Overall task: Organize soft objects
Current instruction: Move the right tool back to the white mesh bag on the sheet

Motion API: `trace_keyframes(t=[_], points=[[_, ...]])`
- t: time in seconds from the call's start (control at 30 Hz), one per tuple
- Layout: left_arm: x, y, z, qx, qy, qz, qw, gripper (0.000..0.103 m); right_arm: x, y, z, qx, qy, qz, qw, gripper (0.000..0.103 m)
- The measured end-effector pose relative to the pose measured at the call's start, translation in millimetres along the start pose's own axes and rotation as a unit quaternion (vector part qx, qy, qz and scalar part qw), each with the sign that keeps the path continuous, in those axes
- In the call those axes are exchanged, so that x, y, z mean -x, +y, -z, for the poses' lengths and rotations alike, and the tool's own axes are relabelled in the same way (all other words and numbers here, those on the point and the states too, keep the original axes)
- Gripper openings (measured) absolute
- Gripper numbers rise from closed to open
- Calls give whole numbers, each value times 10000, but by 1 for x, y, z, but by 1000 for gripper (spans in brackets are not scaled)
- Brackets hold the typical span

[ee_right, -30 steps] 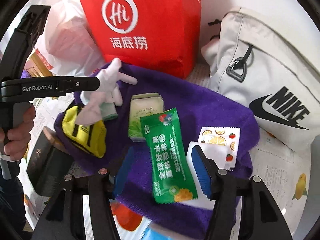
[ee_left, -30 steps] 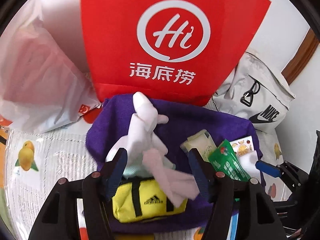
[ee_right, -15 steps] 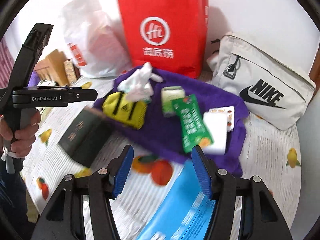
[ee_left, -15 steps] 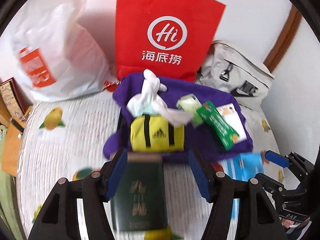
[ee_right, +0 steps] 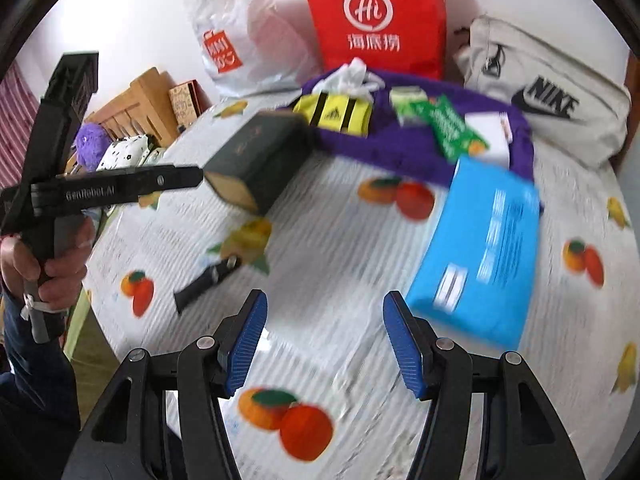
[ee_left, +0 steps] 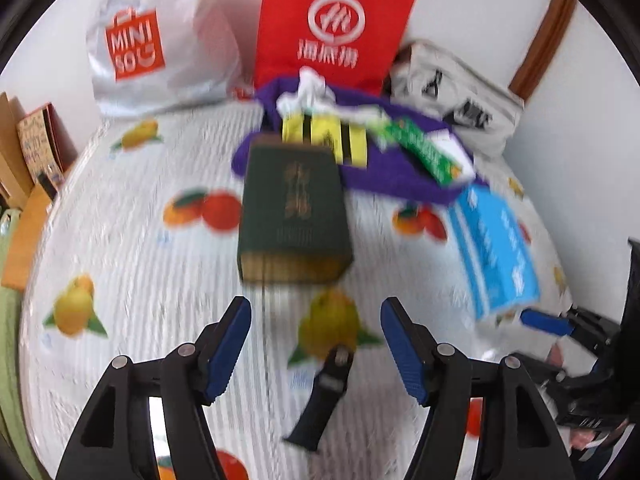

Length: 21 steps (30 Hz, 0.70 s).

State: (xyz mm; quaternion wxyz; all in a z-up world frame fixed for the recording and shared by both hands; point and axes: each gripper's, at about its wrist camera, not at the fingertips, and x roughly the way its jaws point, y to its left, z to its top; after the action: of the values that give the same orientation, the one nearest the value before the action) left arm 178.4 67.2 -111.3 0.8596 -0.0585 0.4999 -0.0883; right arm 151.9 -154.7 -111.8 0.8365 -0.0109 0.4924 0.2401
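A purple towel (ee_left: 384, 176) (ee_right: 400, 148) lies at the far side of the table. On it sit a white soft toy (ee_left: 308, 90) (ee_right: 348, 78), a yellow pouch (ee_left: 324, 138) (ee_right: 334, 114), a green sachet (ee_left: 420, 148) (ee_right: 452, 128) and a white packet (ee_right: 488, 136). My left gripper (ee_left: 316, 344) is open and empty, well short of the towel. My right gripper (ee_right: 324, 340) is open and empty above the tablecloth. The left gripper's body shows in the right wrist view (ee_right: 112, 190).
A dark green box (ee_left: 294, 212) (ee_right: 260, 156) and a blue box (ee_left: 496, 252) (ee_right: 480, 248) lie in front of the towel. A small black tool (ee_left: 324, 396) (ee_right: 208, 284) lies nearer. A red bag (ee_left: 332, 20), a white Miniso bag (ee_left: 152, 40) and a grey Nike bag (ee_right: 548, 88) stand behind.
Both grippers have pulled back from the towel toward the near side of the table. The green box, blue box and black tool have come into view. Both stay open and empty.
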Motion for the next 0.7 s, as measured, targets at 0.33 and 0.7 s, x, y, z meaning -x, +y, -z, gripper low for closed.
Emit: trace_keyframes(t=[0.33, 0.7], points=[[-31, -11, 70, -973, 149, -368, 9945, 65, -6, -10, 45, -479, 127, 162, 9986, 60], [-22, -21, 85, -1524, -8, -264, 9880, 22, -21, -10, 60, -562, 280, 241, 9977, 60]])
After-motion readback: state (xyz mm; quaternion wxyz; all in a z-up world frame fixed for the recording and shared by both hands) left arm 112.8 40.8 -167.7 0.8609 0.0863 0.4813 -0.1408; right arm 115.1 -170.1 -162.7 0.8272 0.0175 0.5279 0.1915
